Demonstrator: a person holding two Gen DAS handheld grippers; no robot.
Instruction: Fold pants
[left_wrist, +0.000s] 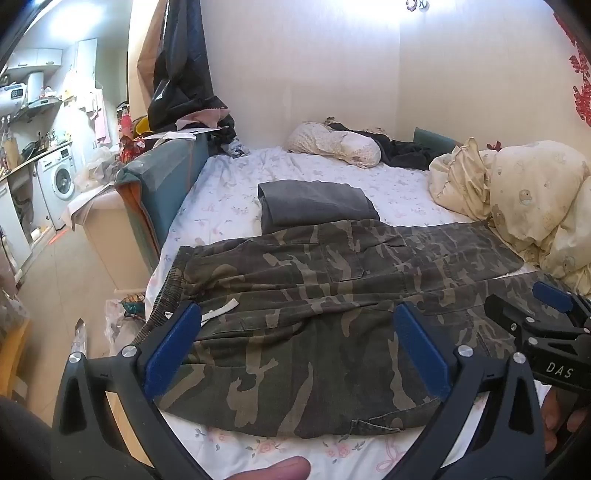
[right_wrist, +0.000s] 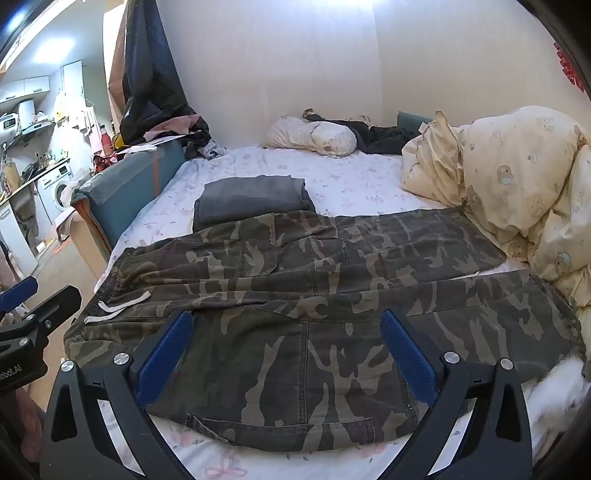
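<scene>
Camouflage pants (left_wrist: 314, 314) lie flat across the bed, waistband with a white drawstring (left_wrist: 219, 312) at the left, legs running right toward the duvet. They also fill the right wrist view (right_wrist: 295, 306). My left gripper (left_wrist: 295, 343) is open and empty, hovering above the pants near the waist end. My right gripper (right_wrist: 286, 350) is open and empty above the near leg. The right gripper shows at the right edge of the left wrist view (left_wrist: 546, 317); the left gripper shows at the left edge of the right wrist view (right_wrist: 33, 314).
A folded grey garment (left_wrist: 317, 201) lies just behind the pants. A cream duvet (left_wrist: 524, 199) is bunched at the right, a pillow (left_wrist: 332, 144) at the back. The floral sheet (left_wrist: 229, 199) covers the bed; a teal cushion (left_wrist: 162, 181) borders its left side.
</scene>
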